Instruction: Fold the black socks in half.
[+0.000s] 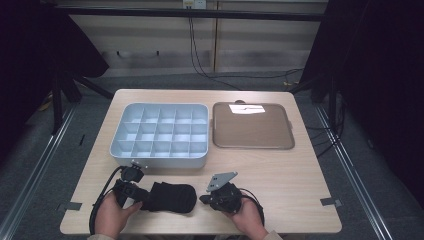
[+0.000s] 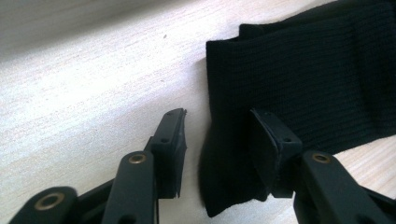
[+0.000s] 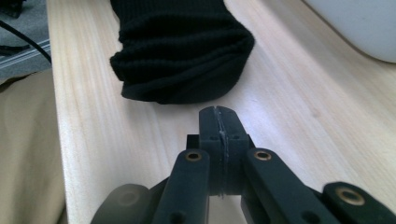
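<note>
Now, the scene from the high view, with 12 o'clock as the far edge:

Worktop: a light wood top. Its near edge is at 6 o'clock, right by the person's hands.

Black sock: it lies flat at about 7 o'clock, close to the near edge. It is folded and thick.

Grey sorting box: it sits at about 11 o'clock. It has many small square holes. Its front wall is just past the left tongs.

Brown tray: it sits at about 1 o'clock, just beside the box. A bright patch of light shines on its far side.

Open room: bare wood runs from 3 to 5 o'clock. A strip of bare wood lies between the sock and the box.

Left tongs: they are held at 7 o'clock, at the left end of the sock. The two tips are wide apart. One tip rests on the sock cloth. The other tip is over bare wood, just off the edge of the sock. They do not pinch the sock.

Right tongs: they are held at 6 o'clock. The tips are pressed tight together with nothing between them. They point at the rounded end of the sock, which is near but not touching.
</note>
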A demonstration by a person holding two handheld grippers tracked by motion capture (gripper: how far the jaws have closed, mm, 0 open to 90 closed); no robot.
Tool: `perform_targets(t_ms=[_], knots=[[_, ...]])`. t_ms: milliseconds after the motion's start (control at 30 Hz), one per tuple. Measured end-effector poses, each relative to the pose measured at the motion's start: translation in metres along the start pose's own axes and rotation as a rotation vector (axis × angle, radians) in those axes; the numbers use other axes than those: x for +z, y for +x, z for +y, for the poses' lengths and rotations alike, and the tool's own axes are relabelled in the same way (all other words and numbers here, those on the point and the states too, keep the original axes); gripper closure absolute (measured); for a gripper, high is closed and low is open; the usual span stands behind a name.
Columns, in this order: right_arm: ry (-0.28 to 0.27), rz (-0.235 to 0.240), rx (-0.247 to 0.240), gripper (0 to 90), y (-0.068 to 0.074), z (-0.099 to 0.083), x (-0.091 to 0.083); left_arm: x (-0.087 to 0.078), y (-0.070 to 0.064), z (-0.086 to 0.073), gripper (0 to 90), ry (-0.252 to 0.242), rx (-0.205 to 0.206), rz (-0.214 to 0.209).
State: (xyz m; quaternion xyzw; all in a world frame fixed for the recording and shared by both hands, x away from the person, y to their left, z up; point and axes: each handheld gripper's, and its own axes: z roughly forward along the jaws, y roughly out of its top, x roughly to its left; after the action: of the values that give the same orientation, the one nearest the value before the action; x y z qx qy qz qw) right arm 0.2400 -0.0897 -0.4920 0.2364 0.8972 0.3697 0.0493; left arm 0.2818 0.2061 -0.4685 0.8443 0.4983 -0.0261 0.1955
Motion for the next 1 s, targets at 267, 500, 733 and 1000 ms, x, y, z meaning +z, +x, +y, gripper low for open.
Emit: perform_targets(t_ms=[267,500,733,1000], knots=[[0.011,0.029,-0.005,89.6,0.004,0.001,0.009,0.0,-0.004,0.004,76.3,0.019,0.025,-0.029],[0.009,0.034,-0.006,89.6,0.003,0.001,0.009,-0.001,-0.003,0.006,85.6,0.034,0.027,-0.058],[0.007,0.04,-0.007,89.6,0.002,0.001,0.009,-0.01,-0.002,0.006,86.3,0.02,0.026,-0.07],[0.005,0.048,-0.006,89.7,0.002,0.001,0.01,-0.02,-0.006,0.01,86.3,0.011,0.03,-0.094]])
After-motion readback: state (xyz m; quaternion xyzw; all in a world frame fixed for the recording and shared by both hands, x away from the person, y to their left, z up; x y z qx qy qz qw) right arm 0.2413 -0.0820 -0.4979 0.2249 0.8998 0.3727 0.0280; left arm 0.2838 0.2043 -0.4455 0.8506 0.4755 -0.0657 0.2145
